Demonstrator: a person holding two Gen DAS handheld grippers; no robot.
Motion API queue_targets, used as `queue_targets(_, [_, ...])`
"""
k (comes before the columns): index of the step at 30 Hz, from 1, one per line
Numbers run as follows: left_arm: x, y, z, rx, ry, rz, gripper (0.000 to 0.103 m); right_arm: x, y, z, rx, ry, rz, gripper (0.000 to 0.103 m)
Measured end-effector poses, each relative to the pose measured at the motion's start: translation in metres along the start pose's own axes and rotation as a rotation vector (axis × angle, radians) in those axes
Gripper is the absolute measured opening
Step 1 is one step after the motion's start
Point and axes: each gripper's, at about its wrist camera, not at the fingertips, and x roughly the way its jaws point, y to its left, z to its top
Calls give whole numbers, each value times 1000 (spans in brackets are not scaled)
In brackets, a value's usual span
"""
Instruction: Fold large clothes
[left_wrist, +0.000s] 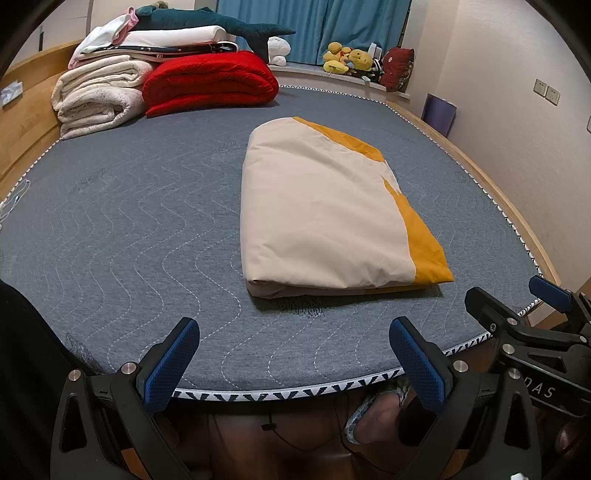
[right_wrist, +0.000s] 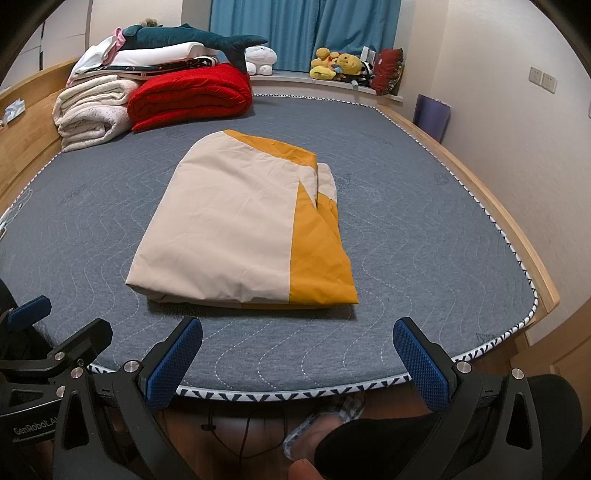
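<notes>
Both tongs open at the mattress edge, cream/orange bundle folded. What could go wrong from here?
1. The folded cover has an uneven right side: an inner layer pokes out past the orange panel. Another fold there may come out skewed.
2. Gripping only the top layer at the near edge could peel the bundle open.
3. The left tongs and right tongs sit close together; they may collide.

Cream-and-mustard folded cover (right_wrist: 236, 229) on grey-blue wave-stitched mattress (right_wrist: 424, 236); red blanket (right_wrist: 192, 96).

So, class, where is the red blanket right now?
In both views the red blanket lies folded at the mattress's far left, beside the white blankets.
</notes>
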Motion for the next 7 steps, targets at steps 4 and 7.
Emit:
queue_targets(4, [-1,-2,-2,0,-7,-7,102,0,0,0,0,0,1,103])
queue_targets(7, [-1,-2,-2,-5,-5,-9,102,0,0,0,1,1,-1,103])
